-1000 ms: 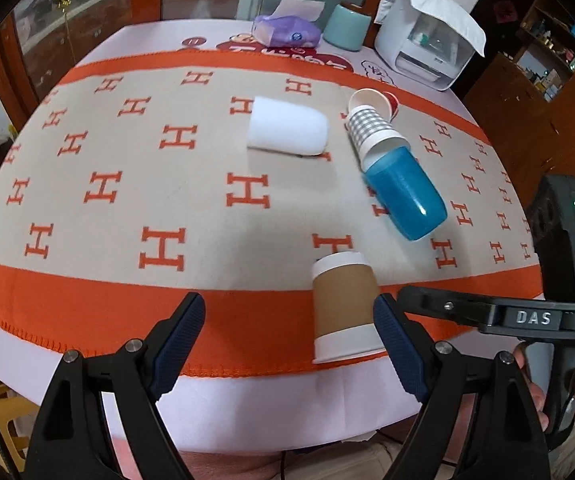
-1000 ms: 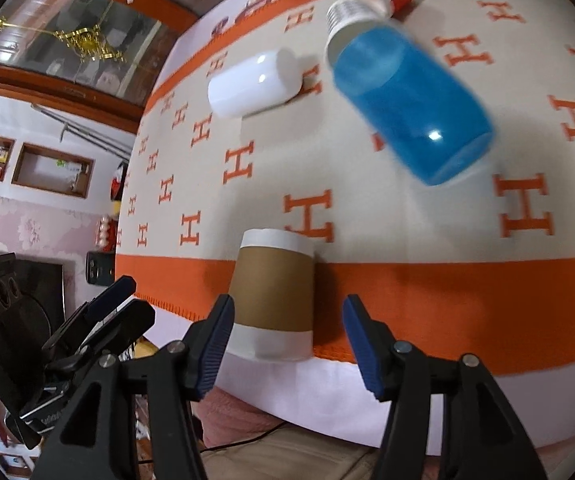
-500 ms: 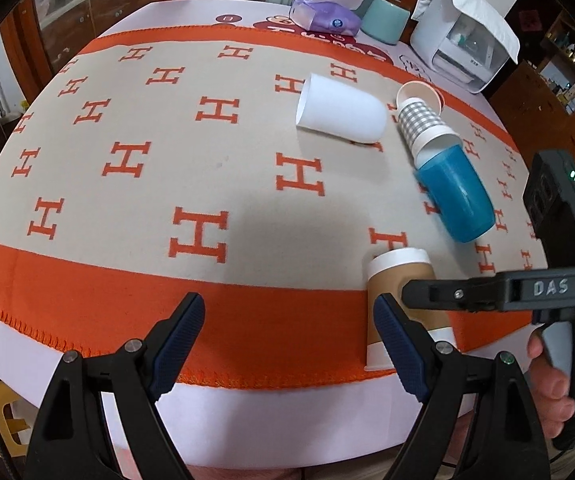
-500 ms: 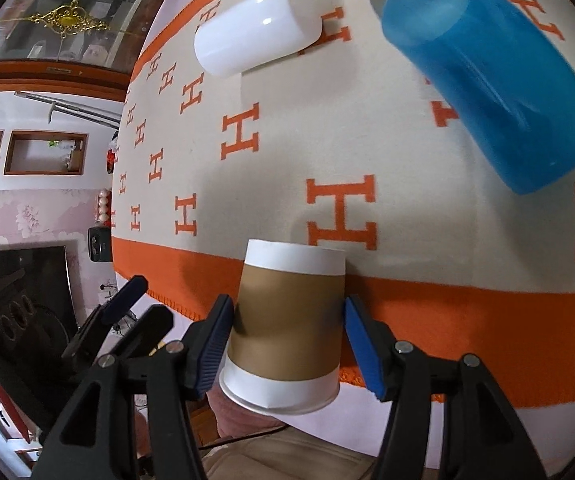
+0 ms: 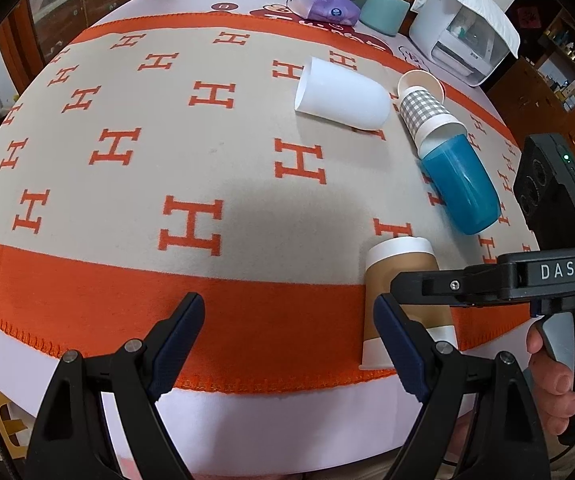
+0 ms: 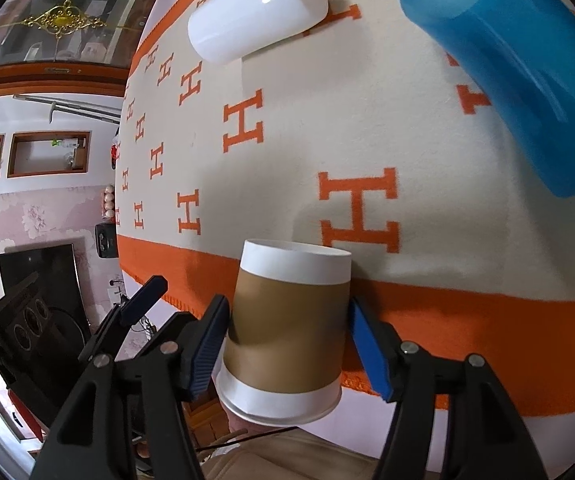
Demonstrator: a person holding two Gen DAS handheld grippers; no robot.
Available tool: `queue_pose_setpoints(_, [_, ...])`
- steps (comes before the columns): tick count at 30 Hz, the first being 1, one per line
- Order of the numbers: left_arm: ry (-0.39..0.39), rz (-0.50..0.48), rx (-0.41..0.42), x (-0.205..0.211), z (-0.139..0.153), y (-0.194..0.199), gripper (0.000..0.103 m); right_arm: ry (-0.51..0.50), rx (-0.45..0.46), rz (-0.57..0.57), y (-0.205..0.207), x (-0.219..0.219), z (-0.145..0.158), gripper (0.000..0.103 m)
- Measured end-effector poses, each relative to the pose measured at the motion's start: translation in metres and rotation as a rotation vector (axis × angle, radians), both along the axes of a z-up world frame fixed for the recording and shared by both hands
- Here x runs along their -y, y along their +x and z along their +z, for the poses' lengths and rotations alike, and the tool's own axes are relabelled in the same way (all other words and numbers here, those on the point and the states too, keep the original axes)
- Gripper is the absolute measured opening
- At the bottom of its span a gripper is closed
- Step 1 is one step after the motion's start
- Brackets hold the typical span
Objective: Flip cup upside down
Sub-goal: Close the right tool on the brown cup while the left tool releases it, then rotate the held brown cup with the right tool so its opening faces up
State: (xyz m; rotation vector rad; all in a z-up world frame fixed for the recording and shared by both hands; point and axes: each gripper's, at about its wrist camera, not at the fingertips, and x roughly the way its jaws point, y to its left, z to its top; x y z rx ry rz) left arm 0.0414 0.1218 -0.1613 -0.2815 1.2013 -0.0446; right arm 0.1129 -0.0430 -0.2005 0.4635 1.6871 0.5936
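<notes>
Right gripper (image 6: 287,344): my jaws sit against both sides of the brown paper cup (image 6: 287,332), closed onto its sleeve; I have hold of it.
Brown paper cup: at the near edge of the surface (image 5: 247,420), over the orange border of the blanket (image 5: 207,160), its wide rim toward me and its base pointing away. I cannot tell from either view whether it touches the blanket.
Left gripper (image 5: 287,344): my jaws are spread wide with nothing between them, above the near edge, just left of the cup.
Blue cup (image 5: 461,184): on its side near the right edge, a checked paper cup (image 5: 423,114) at its mouth.
White cup (image 5: 343,98): on its side, further toward the far edge.
</notes>
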Motion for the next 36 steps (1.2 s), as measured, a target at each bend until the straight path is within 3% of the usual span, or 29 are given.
queue_pose_setpoints(8, [-0.011, 0.011, -0.005, -0.004, 0.0, -0.005, 0.085, 0.0, 0.039, 0.0, -0.004, -0.001, 0.005, 0.062])
queue_pose_setpoints(11, [-0.002, 0.003, 0.007, 0.0, 0.003, -0.007, 0.085, -0.002, 0.105, -0.019, -0.008, 0.009, 0.017, 0.062])
queue_pose_setpoints(14, [0.01, -0.011, 0.041, 0.006, 0.009, -0.009, 0.085, -0.002, 0.249, -0.049, -0.012, 0.022, 0.04, 0.062])
queue_pose_setpoints(18, [0.06, -0.018, 0.094, 0.017, 0.015, -0.01, 0.085, -0.056, 0.529, -0.085, -0.024, 0.038, 0.067, 0.062])
queue_pose_setpoints(24, [0.098, 0.038, 0.16, 0.025, 0.019, -0.005, 0.085, -0.171, 0.832, -0.078, -0.042, 0.038, 0.059, 0.062])
queue_pose_setpoints(32, [0.124, 0.075, 0.205, 0.027, 0.013, -0.006, 0.085, -0.267, 1.09, 0.034, -0.078, 0.025, 0.046, 0.062])
queue_pose_setpoints(36, [0.132, 0.077, 0.193, 0.028, 0.008, -0.007, 0.085, -0.322, 1.159, 0.085, -0.097, 0.018, 0.042, 0.062])
